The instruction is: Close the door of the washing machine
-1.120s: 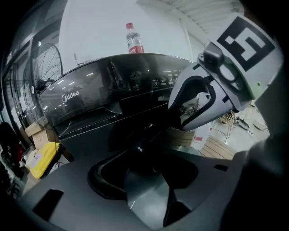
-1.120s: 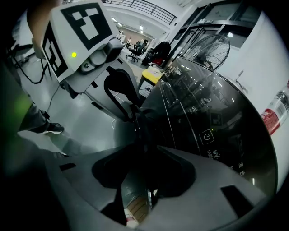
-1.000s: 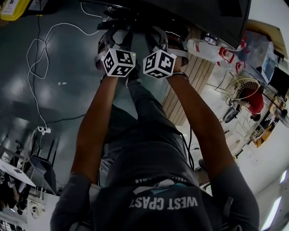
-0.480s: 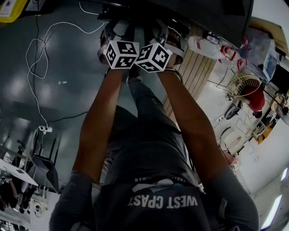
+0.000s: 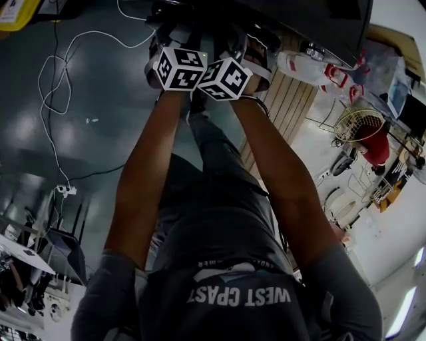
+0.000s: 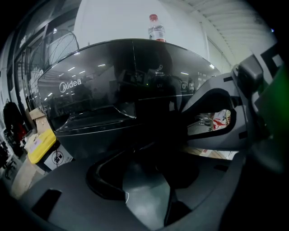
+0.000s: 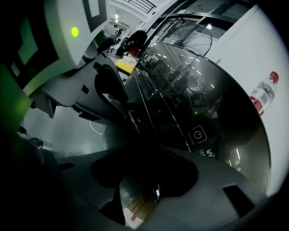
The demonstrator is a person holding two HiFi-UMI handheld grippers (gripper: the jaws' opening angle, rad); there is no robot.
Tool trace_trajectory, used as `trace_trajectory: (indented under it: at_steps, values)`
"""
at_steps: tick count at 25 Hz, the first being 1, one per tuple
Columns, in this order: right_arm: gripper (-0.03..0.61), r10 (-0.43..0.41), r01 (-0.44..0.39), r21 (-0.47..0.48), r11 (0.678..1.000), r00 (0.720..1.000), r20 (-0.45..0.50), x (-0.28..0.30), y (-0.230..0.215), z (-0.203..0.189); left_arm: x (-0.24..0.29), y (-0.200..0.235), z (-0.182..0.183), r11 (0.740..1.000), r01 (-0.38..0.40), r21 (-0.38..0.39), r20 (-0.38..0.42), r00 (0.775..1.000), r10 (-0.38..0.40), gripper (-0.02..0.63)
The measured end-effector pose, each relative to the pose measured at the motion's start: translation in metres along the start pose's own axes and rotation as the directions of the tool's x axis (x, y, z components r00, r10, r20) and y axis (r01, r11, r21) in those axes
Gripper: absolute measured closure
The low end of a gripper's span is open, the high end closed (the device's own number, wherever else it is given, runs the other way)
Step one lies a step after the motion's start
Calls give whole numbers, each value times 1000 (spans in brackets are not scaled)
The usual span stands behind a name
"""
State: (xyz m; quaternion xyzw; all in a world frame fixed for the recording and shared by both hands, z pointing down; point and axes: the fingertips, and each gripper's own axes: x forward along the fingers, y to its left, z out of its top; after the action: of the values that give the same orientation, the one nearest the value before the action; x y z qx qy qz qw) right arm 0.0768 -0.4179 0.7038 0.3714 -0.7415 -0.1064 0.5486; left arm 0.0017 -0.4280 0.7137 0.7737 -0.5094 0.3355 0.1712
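Observation:
The washing machine [image 5: 299, 20] is a dark mass at the top of the head view. Its glossy black glass lid [image 6: 113, 94] with a white logo fills the left gripper view, and the lid [image 7: 203, 103] also fills the right gripper view. It appears to lie down on the machine. My left gripper [image 5: 168, 40] and right gripper [image 5: 243, 45] are side by side at the machine's front edge, marker cubes nearly touching. The left gripper's [image 6: 151, 153] jaws are opening, the right gripper's [image 7: 144, 162] are closing a little. Both stand wide, and only floor shows between them.
A water bottle [image 6: 156, 29] stands on the machine's far side. A white cable [image 5: 60, 86] and power strip [image 5: 63, 191] lie on the grey floor at left. A wooden slatted panel [image 5: 286, 113] and wire fan guard [image 5: 359, 130] sit right. A yellow box [image 6: 40, 144] is left of the machine.
Both grippers have drawn together and moved slightly up the picture towards the machine. Their marker cubes, apart a second ago, now sit almost against each other, and both have rolled a little.

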Motion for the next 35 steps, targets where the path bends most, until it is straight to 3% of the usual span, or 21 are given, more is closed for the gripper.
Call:
trace_trajectory:
  at_steps: [5,8,11,14,18,27,35]
  values:
    - [376,48,-48,-5,999,999,-10,0,0,1,-2,1,-1,1000,11,18,3,1000,-11,382]
    - [393,125,-125,8,992,992,-18,-4,4,2,-14,9,-10,999,19,28,-19,1000,-18,430]
    - [419,159,-160,23,987,987,37,-17,-2,17,-32,22,-14,997,45,55,-35,998,-43,433]
    - [443,130,-134,33,990,985,111,-38,-21,36,-56,36,-9,995,66,74,-8,998,-66,476]
    - [474,98,-120,99,988,975,200,-74,-46,62,-97,64,-2,996,62,72,19,998,-63,483]
    - [512,40,-137,224,965,919,392,-177,-92,139,-217,139,42,999,34,28,163,986,-38,512]
    - [518,3,-187,303,935,855,519,-278,-115,168,-327,166,65,998,14,59,287,958,-30,523]
